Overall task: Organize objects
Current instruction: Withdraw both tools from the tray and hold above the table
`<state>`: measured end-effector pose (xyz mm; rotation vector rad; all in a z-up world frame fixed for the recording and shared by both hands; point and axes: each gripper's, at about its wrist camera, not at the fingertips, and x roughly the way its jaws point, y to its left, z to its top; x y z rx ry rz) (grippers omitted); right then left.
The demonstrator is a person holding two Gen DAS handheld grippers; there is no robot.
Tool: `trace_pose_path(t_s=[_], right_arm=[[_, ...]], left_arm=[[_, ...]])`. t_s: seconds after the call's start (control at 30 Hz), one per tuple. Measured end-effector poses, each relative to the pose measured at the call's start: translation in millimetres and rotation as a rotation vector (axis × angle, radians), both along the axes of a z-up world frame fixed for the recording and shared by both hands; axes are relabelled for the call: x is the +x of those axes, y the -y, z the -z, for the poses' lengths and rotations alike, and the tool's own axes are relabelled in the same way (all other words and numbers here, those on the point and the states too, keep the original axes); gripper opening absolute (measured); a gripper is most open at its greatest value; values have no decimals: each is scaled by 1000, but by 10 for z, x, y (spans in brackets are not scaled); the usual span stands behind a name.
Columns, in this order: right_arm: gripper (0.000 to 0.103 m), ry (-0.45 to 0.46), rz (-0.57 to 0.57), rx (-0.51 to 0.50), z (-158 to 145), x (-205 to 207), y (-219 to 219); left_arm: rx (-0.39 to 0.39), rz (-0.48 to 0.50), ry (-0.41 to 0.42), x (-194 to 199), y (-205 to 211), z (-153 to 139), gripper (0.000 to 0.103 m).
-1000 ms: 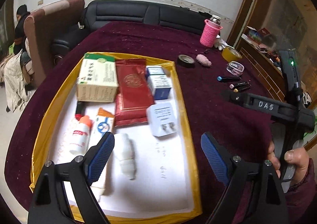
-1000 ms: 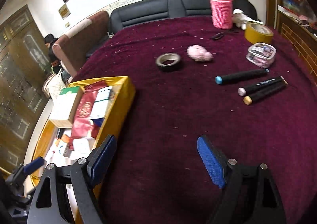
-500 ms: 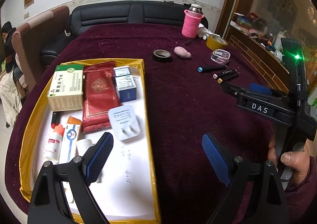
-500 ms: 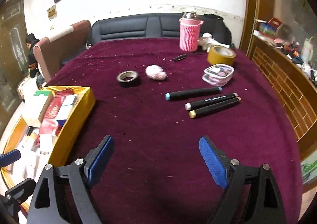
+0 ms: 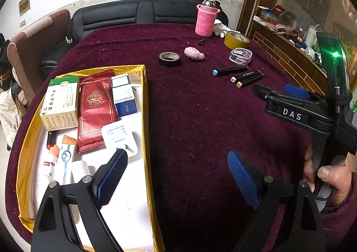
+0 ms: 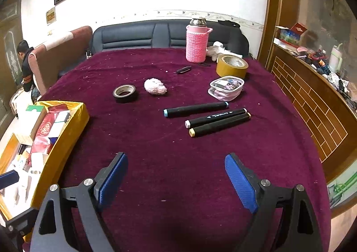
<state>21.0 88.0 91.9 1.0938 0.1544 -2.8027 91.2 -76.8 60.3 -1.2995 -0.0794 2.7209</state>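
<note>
Left hand-held gripper (image 5: 176, 176): jaws spread, nothing between them, straddling the right wall of the yellow tray (image 5: 146, 118) above the worktop (image 5: 200, 118). Right hand-held gripper (image 6: 176, 176): jaws spread, empty, over bare maroon cloth. Three markers (image 6: 214, 118) lie side by side ahead of it, outside the tray. Beyond them: black tape (image 6: 125, 93), pink fluff ball (image 6: 155, 87), clear pouch (image 6: 226, 88), yellow tape (image 6: 232, 65). Tray holds green-white box (image 5: 60, 102), red packet (image 5: 96, 107), charger (image 5: 119, 136).
</note>
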Motion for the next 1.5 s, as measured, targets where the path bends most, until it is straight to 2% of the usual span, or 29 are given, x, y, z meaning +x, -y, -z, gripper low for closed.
trace_pose_path(t_s=[0.77, 1.17, 1.27, 1.4, 1.5], right_arm=[[92, -59, 50, 98, -24, 7, -9], [95, -61, 39, 109, -44, -16, -36], [95, -53, 38, 98, -93, -113, -101], [95, -68, 61, 72, -205, -328, -228], [97, -80, 62, -10, -254, -558, -351]], left_arm=[[0, -1, 47, -90, -19, 135, 91], [6, 3, 57, -145, -2, 138, 91], [14, 2, 37, -243, 41, 30, 91], [-18, -36, -64, -466, 122, -270, 92], [-62, -60, -128, -790, 134, -440, 97]])
